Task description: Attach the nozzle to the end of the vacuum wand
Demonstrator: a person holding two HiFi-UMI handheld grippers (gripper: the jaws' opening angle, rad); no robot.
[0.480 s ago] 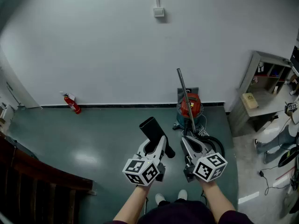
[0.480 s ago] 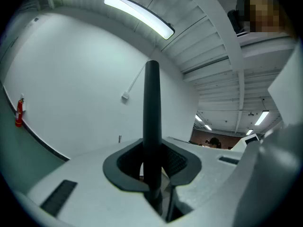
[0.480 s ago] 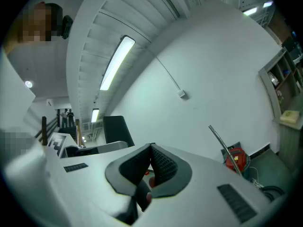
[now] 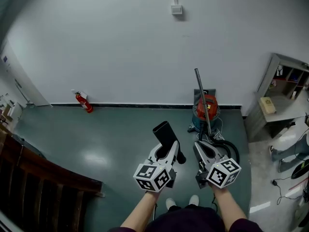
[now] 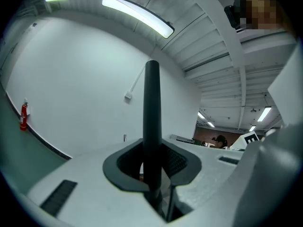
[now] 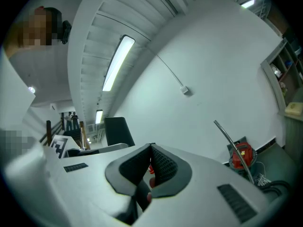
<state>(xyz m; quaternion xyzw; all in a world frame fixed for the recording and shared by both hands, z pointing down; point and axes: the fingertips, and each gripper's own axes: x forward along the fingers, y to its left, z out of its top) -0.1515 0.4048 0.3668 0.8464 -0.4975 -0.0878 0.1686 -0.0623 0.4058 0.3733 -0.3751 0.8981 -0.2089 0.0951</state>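
Note:
The black nozzle [image 4: 165,134] is a flat tapered tube, and my left gripper [image 4: 169,148] is shut on its lower part, so its wide mouth sticks out ahead. In the left gripper view the nozzle [image 5: 152,108] stands upright between the pads of that gripper [image 5: 152,148]. My right gripper [image 4: 200,146] is beside it, shut and empty. The silver vacuum wand [image 4: 203,100] leans up from the red vacuum [image 4: 207,106] just beyond the right gripper. In the right gripper view the wand [image 6: 232,142] lies off to the right of that gripper [image 6: 150,150], apart from the jaws.
A black hose [image 4: 228,148] loops on the floor by the vacuum. A red fire extinguisher [image 4: 84,102] stands at the wall's foot. A wooden railing [image 4: 46,174] is at lower left, a grey desk with shelves [image 4: 276,96] at right. A seated person's legs [image 4: 291,149] are at far right.
The whole head view has shifted a little to the right. Both grippers, the nozzle and the wand keep the same places relative to one another.

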